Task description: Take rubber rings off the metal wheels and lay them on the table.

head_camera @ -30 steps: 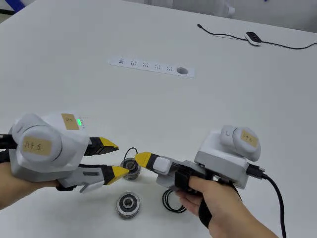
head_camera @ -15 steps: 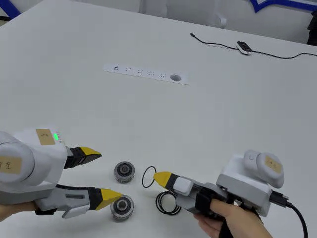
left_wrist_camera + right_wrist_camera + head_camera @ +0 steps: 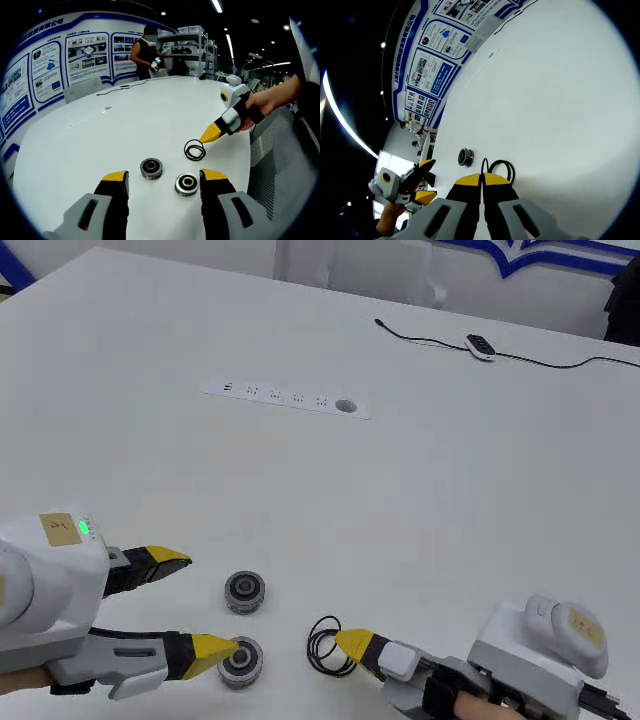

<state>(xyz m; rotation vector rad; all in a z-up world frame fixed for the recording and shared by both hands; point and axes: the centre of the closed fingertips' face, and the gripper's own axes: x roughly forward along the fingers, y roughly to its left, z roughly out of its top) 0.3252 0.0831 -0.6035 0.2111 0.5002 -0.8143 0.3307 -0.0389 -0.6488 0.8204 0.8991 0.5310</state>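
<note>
Two metal wheels lie on the white table [image 3: 420,500]: one wheel [image 3: 245,591] farther out, the other wheel [image 3: 240,662] by my left gripper's near tip. My left gripper [image 3: 190,602] stands open just left of them, holding nothing; in the left gripper view both wheels [image 3: 151,168] [image 3: 187,184] lie between and ahead of its jaws. A small pile of black rubber rings [image 3: 322,645] lies right of the wheels. My right gripper [image 3: 352,642] is shut, its tip at the pile, with a thin ring [image 3: 484,164] pinched edge-on between its jaws beside the lying rings [image 3: 501,167].
A white power strip [image 3: 285,398] lies across the middle of the table. A black cable with a small remote-like block [image 3: 480,344] runs along the far right. A person [image 3: 145,55] stands beyond the table's far end.
The right gripper drew away from the wheel with a ring and moved right to the ring pile. The left gripper pulled back from the wheels, jaws still open.
</note>
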